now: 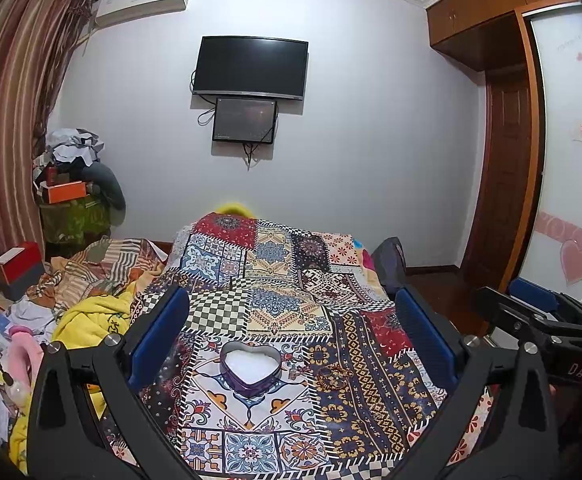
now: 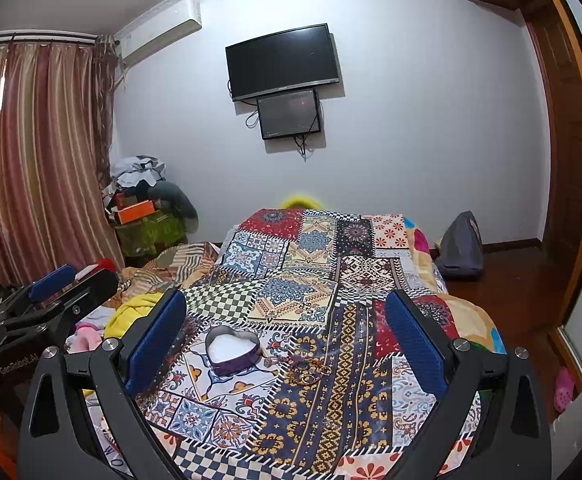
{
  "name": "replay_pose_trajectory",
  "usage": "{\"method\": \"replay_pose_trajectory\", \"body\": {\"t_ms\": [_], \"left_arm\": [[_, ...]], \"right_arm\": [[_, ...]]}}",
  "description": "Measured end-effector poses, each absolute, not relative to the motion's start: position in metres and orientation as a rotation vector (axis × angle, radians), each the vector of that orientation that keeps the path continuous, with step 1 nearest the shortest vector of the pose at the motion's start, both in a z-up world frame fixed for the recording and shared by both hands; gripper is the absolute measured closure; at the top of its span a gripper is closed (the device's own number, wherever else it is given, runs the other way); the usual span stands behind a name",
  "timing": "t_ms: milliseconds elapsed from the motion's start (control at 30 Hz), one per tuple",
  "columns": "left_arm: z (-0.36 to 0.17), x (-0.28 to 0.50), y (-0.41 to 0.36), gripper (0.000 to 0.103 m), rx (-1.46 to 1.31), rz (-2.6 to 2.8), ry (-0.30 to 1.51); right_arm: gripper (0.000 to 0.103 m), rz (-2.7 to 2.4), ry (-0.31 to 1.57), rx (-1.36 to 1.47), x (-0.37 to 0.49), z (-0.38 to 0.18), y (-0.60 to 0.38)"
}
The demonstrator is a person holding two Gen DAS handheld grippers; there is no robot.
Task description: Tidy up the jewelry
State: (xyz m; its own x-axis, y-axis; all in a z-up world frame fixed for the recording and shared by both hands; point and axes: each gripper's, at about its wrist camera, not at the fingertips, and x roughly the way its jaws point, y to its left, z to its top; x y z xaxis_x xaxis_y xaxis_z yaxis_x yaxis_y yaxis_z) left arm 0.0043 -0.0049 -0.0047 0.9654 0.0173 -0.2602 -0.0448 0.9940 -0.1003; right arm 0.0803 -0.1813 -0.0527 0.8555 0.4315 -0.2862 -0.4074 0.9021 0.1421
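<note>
A purple heart-shaped box (image 1: 250, 368) (image 2: 232, 351) with a white lining stands open on the patterned cloth (image 1: 283, 308) (image 2: 323, 280). Just right of it lies a small heap of jewelry (image 1: 333, 376) (image 2: 307, 370), with gold rings and bangles. My left gripper (image 1: 291, 340) hovers above the box, open and empty. My right gripper (image 2: 287, 344) hangs open above the box and the jewelry, holding nothing. Each gripper shows at the edge of the other's view: the right gripper (image 1: 539, 320) and the left gripper (image 2: 55, 292).
Crumpled clothes and a yellow blanket (image 1: 91, 316) (image 2: 135, 308) lie left of the cloth. Boxes and clothes are piled in the far corner (image 1: 75, 184) by the curtain. A grey bag (image 2: 461, 246) sits on the wooden floor to the right.
</note>
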Motion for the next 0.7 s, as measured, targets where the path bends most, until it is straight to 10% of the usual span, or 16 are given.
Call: {"method": "replay_pose_trajectory", "body": {"t_ms": [700], "left_arm": [[-0.0038, 0.0049, -0.0039, 0.000, -0.107, 0.031, 0.261]], "right_arm": [[0.004, 0.441, 0.315, 0.073, 0.0790, -0.0520, -0.1797]]}}
